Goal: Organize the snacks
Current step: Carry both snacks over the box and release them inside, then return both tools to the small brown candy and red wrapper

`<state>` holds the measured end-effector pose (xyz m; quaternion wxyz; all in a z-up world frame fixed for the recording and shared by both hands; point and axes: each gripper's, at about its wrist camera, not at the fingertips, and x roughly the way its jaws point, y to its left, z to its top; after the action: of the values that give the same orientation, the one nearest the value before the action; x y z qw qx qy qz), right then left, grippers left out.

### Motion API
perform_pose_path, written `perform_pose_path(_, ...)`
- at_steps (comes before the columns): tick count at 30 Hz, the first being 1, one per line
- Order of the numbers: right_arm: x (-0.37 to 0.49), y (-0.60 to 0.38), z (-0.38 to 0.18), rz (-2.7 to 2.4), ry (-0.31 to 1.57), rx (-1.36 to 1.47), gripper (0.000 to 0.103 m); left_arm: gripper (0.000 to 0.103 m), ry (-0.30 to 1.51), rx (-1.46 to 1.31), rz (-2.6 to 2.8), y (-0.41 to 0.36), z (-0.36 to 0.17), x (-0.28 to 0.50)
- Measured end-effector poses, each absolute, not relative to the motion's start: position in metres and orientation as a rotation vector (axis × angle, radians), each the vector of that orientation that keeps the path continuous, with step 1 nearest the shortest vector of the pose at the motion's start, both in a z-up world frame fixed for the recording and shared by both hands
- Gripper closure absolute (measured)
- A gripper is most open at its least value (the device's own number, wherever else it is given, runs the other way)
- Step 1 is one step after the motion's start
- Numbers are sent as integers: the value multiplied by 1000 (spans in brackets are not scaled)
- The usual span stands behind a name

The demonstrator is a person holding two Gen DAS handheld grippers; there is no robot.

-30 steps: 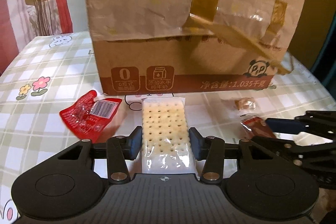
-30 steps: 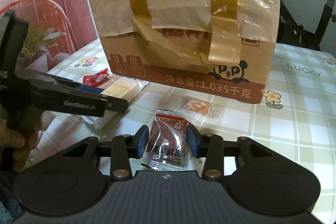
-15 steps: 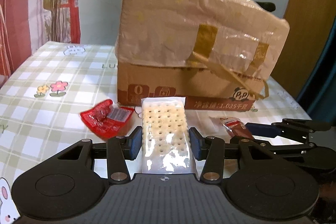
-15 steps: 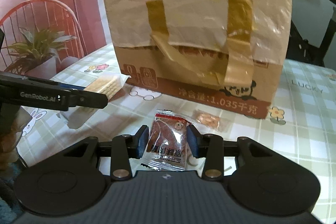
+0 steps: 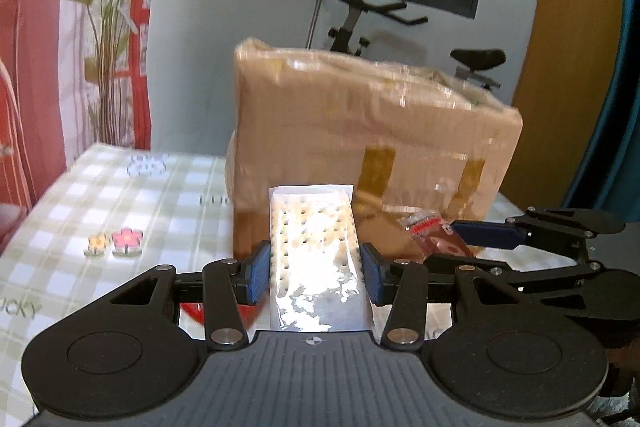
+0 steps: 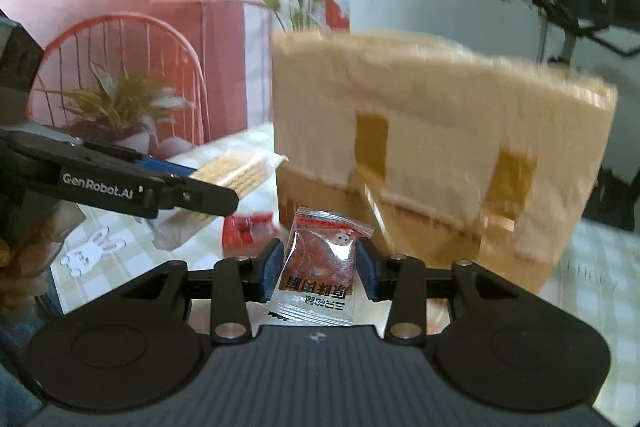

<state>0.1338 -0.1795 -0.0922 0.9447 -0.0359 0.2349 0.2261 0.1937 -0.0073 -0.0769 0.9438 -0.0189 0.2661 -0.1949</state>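
Note:
My left gripper [image 5: 316, 277] is shut on a clear-wrapped cracker pack [image 5: 316, 251], held flat and pointing at the cardboard box [image 5: 372, 143]. My right gripper [image 6: 319, 273] is shut on a small clear packet of dried meat [image 6: 322, 263], held upright in front of the same box [image 6: 432, 151]. From the left wrist view the right gripper [image 5: 460, 233] shows at the right with its packet [image 5: 430, 233]. In the right wrist view the left gripper [image 6: 224, 189] reaches in from the left with the crackers [image 6: 236, 175]. Both are lifted above the table.
A red snack packet [image 6: 246, 229] lies on the checked tablecloth [image 5: 120, 211] near the box's left front corner. The box's flaps hang down, taped. Behind the table stand an exercise bike [image 5: 360, 15], a curtain and a potted plant [image 6: 120, 107].
Both grippers have risen with their snacks and tilted up, so the box now sits lower and farther in both views. The small orange packet on the table has dropped out of sight.

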Motion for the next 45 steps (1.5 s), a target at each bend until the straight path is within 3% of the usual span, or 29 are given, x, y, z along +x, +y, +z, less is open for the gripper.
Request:
perform_pose_path(21, 194, -214, 12, 402, 208, -4, 61, 53, 294, -67, -461, -37, 18, 257)
perform_pose_path(31, 277, -228, -6, 284, 338, 21, 60, 53, 400, 1, -448, -72, -2, 325)
perform_pose_path(37, 272, -238, -16, 242, 366, 39, 55, 43, 423, 6, -427, -66, -8, 328)
perform_pose_path(45, 241, -248, -13, 254, 360, 76, 53, 40, 434, 6, -448, -41, 1, 301)
